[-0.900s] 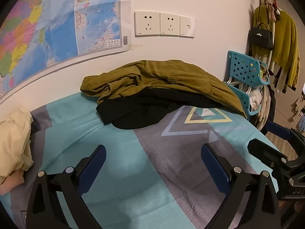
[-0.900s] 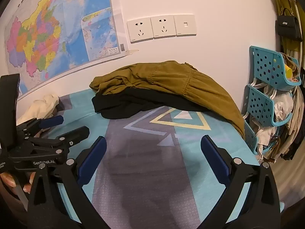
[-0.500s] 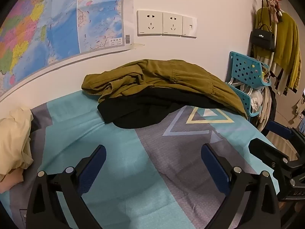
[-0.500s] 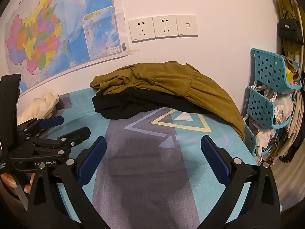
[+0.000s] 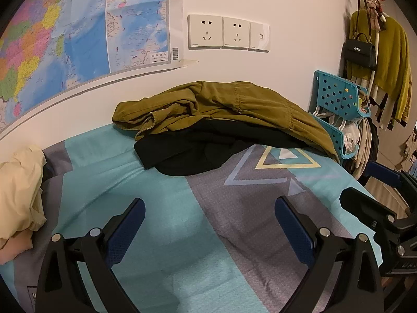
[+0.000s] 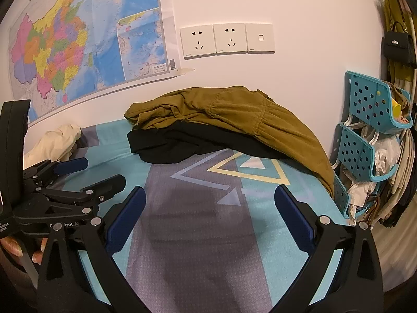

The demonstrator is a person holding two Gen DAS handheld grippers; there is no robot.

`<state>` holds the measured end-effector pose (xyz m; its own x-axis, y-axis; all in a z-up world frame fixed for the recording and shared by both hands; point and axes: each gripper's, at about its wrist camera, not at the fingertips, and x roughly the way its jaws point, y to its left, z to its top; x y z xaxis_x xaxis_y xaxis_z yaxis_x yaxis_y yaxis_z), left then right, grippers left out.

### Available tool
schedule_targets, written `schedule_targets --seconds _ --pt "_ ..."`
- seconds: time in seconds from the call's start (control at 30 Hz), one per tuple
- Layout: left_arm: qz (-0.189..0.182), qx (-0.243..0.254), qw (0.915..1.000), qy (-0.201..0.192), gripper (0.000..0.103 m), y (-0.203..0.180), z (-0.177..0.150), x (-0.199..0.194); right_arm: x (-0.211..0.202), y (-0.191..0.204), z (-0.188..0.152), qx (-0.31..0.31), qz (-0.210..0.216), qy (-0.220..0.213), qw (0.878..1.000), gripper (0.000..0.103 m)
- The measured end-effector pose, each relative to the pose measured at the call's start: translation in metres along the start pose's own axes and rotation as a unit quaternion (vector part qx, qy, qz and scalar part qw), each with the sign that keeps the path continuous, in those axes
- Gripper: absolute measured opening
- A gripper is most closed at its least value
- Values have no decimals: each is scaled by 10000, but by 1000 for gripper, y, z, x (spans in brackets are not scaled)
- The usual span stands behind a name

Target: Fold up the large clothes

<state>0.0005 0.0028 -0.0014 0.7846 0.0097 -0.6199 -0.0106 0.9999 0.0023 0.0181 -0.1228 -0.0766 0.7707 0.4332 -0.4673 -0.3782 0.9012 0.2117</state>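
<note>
An olive-brown garment [image 5: 229,104] lies crumpled over a black garment [image 5: 198,151] at the far side of the bed, against the wall. Both show in the right wrist view too, olive [image 6: 234,114] over black [image 6: 177,146]. My left gripper [image 5: 208,221] is open and empty, above the bedspread well short of the pile. My right gripper [image 6: 208,208] is open and empty, also short of the pile. Each gripper shows in the other's view: the right one [image 5: 375,190] at the right edge, the left one [image 6: 88,172] at the left.
The bed has a teal and grey bedspread [image 5: 161,182] with triangle prints. A cream cloth [image 5: 18,187] lies bunched at the left. Blue plastic baskets [image 6: 370,135] stand past the bed's right edge. A map [image 6: 78,47] and wall sockets [image 5: 226,34] are behind the pile.
Both grippers have drifted slightly; the views shift a little and the pile appears marginally nearer. Both stay open and empty. The clothes have not moved.
</note>
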Motion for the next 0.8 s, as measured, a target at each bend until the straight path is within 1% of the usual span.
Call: schedule_targets --seconds 0.8 --pt "20 -96 9999 22 96 6 1 1 5 6 6 -179 -27 -3 9998 97"
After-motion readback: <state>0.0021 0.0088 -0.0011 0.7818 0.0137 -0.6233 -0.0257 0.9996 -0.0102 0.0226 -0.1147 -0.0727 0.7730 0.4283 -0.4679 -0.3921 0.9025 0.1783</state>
